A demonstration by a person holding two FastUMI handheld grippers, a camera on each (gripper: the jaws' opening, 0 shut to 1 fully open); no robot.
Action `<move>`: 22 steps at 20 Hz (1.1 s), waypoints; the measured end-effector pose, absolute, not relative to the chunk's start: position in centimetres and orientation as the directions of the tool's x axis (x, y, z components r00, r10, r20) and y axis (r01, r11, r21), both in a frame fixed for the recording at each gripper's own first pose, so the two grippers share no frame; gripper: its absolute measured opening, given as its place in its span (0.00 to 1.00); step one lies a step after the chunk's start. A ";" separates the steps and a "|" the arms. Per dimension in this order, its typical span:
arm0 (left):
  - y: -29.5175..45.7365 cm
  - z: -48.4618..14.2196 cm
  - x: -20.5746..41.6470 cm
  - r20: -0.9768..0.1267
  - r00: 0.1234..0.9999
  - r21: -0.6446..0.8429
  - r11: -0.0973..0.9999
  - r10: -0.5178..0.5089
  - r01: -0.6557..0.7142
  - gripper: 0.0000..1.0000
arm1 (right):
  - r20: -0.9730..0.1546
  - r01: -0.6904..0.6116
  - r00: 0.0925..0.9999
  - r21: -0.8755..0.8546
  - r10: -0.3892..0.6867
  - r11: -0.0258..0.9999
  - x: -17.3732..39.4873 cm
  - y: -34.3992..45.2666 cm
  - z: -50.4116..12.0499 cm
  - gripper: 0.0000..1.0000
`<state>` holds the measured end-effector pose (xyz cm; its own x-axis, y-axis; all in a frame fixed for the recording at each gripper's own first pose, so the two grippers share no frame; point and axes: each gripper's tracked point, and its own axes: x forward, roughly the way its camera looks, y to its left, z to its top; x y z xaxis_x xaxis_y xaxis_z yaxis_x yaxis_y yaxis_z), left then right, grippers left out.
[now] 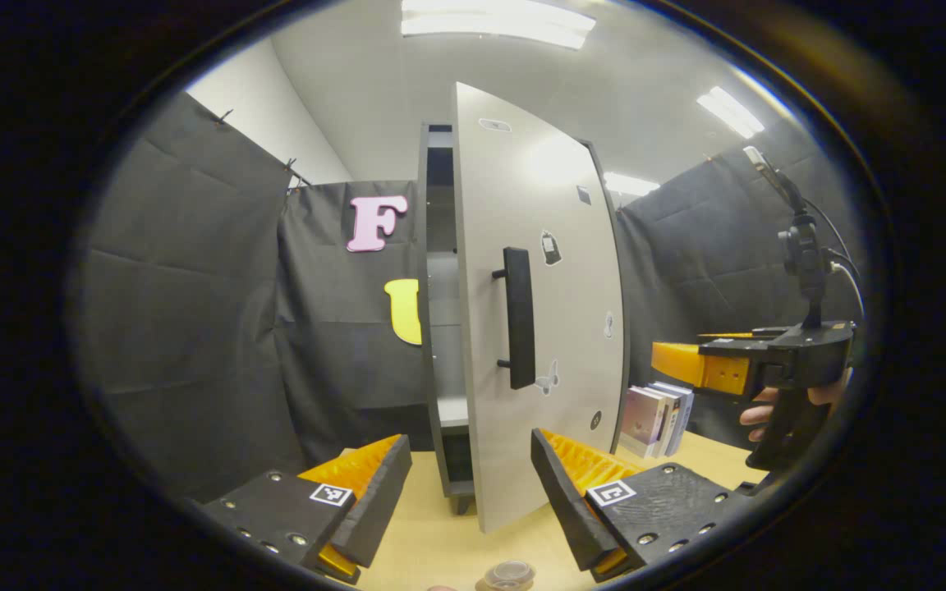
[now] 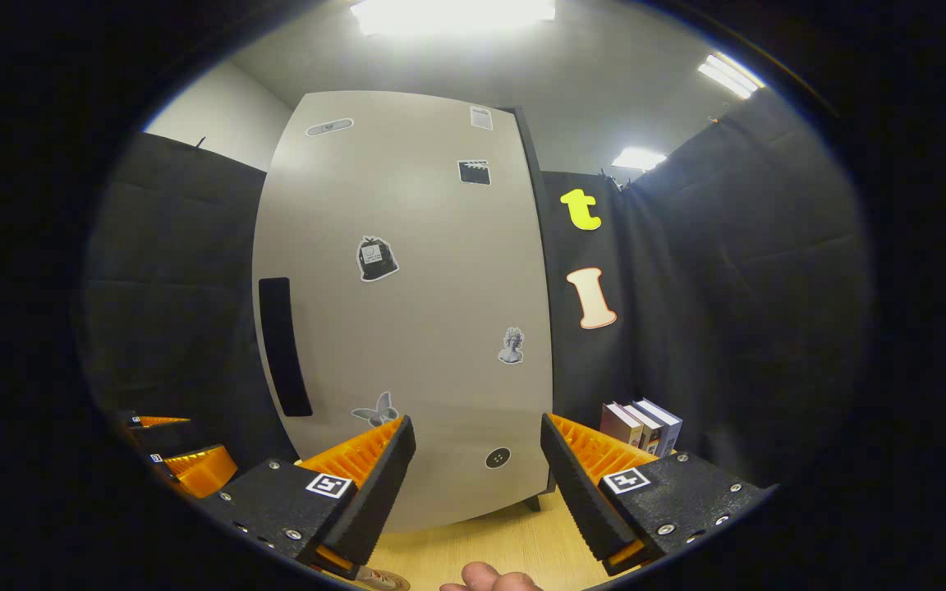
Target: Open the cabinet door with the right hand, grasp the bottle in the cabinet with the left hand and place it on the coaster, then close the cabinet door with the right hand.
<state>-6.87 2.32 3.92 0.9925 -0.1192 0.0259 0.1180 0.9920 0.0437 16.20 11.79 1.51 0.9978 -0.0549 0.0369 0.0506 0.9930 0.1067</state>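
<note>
Cabinet door [image 1: 539, 312], grey with a black handle [image 1: 520, 318], is standing partly ajar, showing bare shelves in the gap; the bottle is sitting low on the table [image 1: 440, 533] near the left gripper [image 1: 469, 480], only its top [image 1: 509, 573] showing, coaster unseen. Left gripper is hanging released over the table, judged to be clearing away. Right gripper [image 2: 477, 476] is facing the door with jaws spread and empty, judged ready to push it shut; books [image 2: 641, 423] are standing beside the cabinet.
</note>
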 end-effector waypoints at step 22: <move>-2.8 5.7 -1.2 0.021 0.998 0.061 0.996 -0.061 0.060 0.85 | -0.011 0.038 0.999 0.114 -0.037 0.993 15.5 12.9 0.3 0.95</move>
<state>-1.20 -2.82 5.73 0.9979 -0.0614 0.0211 0.0600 0.9963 0.0611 15.52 12.91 0.25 0.9992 -0.0372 -0.0112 0.0382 0.9928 0.1138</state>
